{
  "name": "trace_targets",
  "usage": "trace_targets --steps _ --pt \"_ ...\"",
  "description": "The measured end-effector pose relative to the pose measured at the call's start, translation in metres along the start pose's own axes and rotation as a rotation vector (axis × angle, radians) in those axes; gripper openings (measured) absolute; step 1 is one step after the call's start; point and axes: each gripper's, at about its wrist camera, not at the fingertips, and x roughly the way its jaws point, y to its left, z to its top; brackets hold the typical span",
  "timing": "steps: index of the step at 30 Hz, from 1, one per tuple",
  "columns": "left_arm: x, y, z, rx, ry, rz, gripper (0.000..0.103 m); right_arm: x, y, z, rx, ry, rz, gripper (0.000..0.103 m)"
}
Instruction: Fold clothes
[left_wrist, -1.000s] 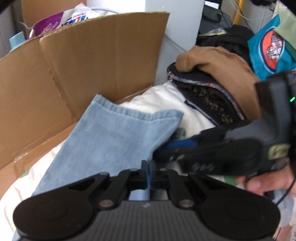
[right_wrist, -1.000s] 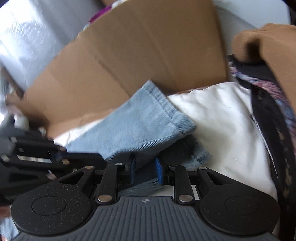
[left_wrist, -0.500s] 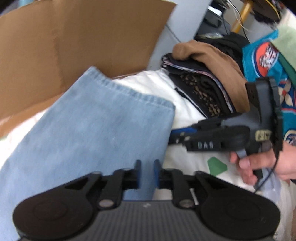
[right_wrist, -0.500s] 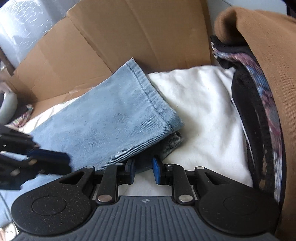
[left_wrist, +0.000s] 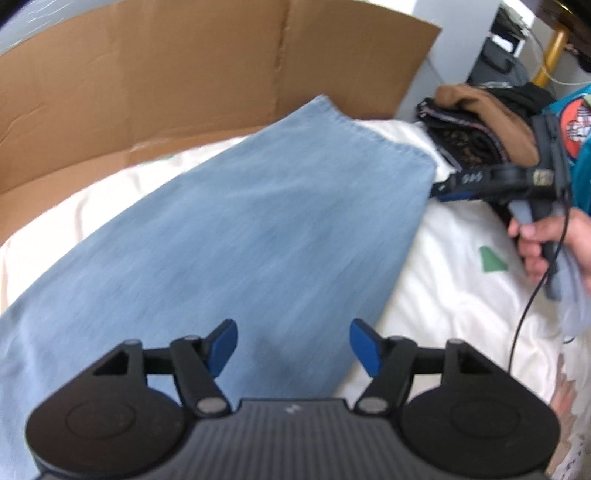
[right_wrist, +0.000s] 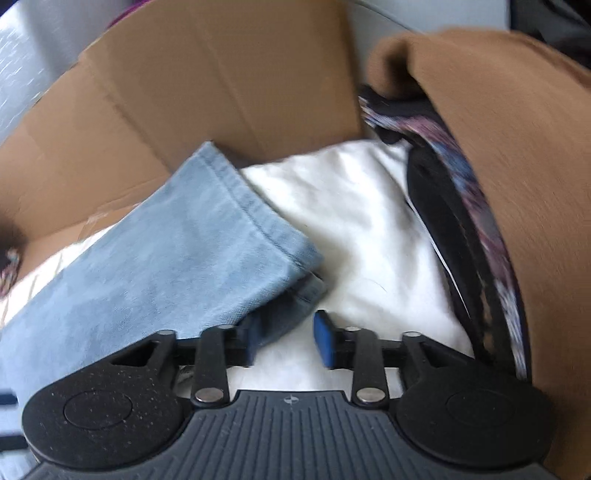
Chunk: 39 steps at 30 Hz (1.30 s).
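A white bedsheet (left_wrist: 461, 295) covers the surface under everything; a flattened cardboard sheet (left_wrist: 184, 74) stands along its far edge, creased in panels. The jeans (left_wrist: 240, 240), light blue denim, lie folded across the bedsheet, running from the near left up to a hemmed end that meets the foot of the cardboard; in the right wrist view the hem (right_wrist: 255, 221) sits doubled, an upper layer over a lower one that peeks out at the near corner. To the right of the jeans rests a stack of clothes (left_wrist: 476, 129), dark and patterned pieces with a brown garment (right_wrist: 498, 147) on top; the stack touches the bedsheet and lies apart from the denim. A teal printed cloth (left_wrist: 576, 122) shows at the far right edge.

The left gripper (left_wrist: 293, 347) hovers over the near part of the jeans, its blue fingers spread wide with nothing between them. The right gripper (right_wrist: 284, 338) sits at the hem corner, jaws parted; its left finger touches or lies just beside the lower denim layer, the right finger over bare bedsheet, and no cloth is pinched. A hand (left_wrist: 546, 247) holds the right gripper's handle; a green mark (left_wrist: 493, 260) is printed on the bedsheet near it.
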Motion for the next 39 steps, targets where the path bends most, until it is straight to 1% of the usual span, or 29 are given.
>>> trace_targets --steps 3,5,6,7,8,10,13,15,17,19,22,26,28,29,30,31,32,33,34,35,38,39 --pt "0.001 0.000 -0.009 0.006 0.023 0.008 0.074 0.006 -0.003 0.003 0.030 -0.007 0.029 0.050" --pt "0.001 -0.001 -0.012 0.025 0.046 0.000 0.074 0.008 -0.007 0.006 0.047 -0.025 0.068 0.049" --pt "0.001 -0.001 -0.013 0.035 0.058 -0.004 0.075 0.009 -0.009 0.007 0.055 -0.034 0.081 0.043" --pt "-0.001 -0.002 -0.013 0.045 0.074 -0.003 0.075 0.010 -0.013 0.008 0.068 -0.038 0.076 0.017" --pt "-0.002 -0.002 -0.012 0.056 0.092 0.000 0.077 0.011 -0.018 0.009 0.087 -0.036 0.071 0.010" --pt "-0.008 -0.003 -0.009 0.072 0.122 0.017 0.077 0.011 -0.024 0.008 0.103 -0.037 0.084 0.008" --pt "-0.019 -0.007 -0.003 0.099 0.149 0.045 0.079 0.008 -0.024 0.009 0.112 -0.047 0.078 0.006" --pt "-0.024 -0.009 -0.001 0.104 0.147 0.048 0.083 0.008 -0.028 0.012 0.143 -0.046 0.083 0.006" --pt "-0.022 -0.012 -0.003 0.118 0.142 0.053 0.084 0.007 -0.029 0.012 0.134 -0.050 0.081 0.005" --pt "-0.015 -0.016 -0.007 0.142 0.149 0.065 0.084 0.005 -0.030 0.010 0.119 -0.056 0.082 0.006" --pt "-0.009 -0.023 -0.018 0.206 0.137 0.061 0.084 0.006 -0.031 0.006 0.123 -0.055 0.082 0.009" --pt "-0.010 -0.031 -0.033 0.300 0.132 0.097 0.084 -0.006 -0.028 0.008 0.138 -0.040 0.054 0.012" --pt "-0.014 -0.031 -0.040 0.326 0.108 0.110 0.087 -0.019 -0.024 0.009 0.132 -0.047 0.037 0.012" --pt "-0.016 -0.031 -0.043 0.335 0.096 0.118 0.089 -0.026 -0.022 0.008 0.123 -0.048 0.037 0.013" --pt "-0.016 -0.030 -0.047 0.340 0.087 0.124 0.090 -0.032 -0.020 0.007 0.115 -0.047 0.041 0.014" --pt "-0.015 -0.029 -0.052 0.349 0.080 0.130 0.090 -0.037 -0.018 0.006 0.108 -0.046 0.045 0.017" --pt "-0.014 -0.029 -0.056 0.362 0.074 0.137 0.090 -0.043 -0.014 0.004 0.099 -0.047 0.046 0.026" --pt "-0.012 -0.028 -0.061 0.372 0.069 0.147 0.090 -0.048 -0.009 0.001 0.086 -0.051 0.043 0.030" --pt "-0.009 -0.027 -0.066 0.388 0.065 0.158 0.090 -0.053 -0.003 -0.001 0.067 -0.055 0.037 0.038" --pt "-0.006 -0.027 -0.070 0.406 0.063 0.169 0.090 -0.058 0.003 -0.003 0.044 -0.056 0.034 0.040" --pt "0.001 -0.025 -0.079 0.434 0.053 0.212 0.090 -0.071 0.023 -0.010 -0.023 -0.040 0.022 0.041" --pt "0.004 -0.024 -0.081 0.443 0.046 0.224 0.092 -0.075 0.029 -0.012 -0.039 -0.033 0.014 0.041"
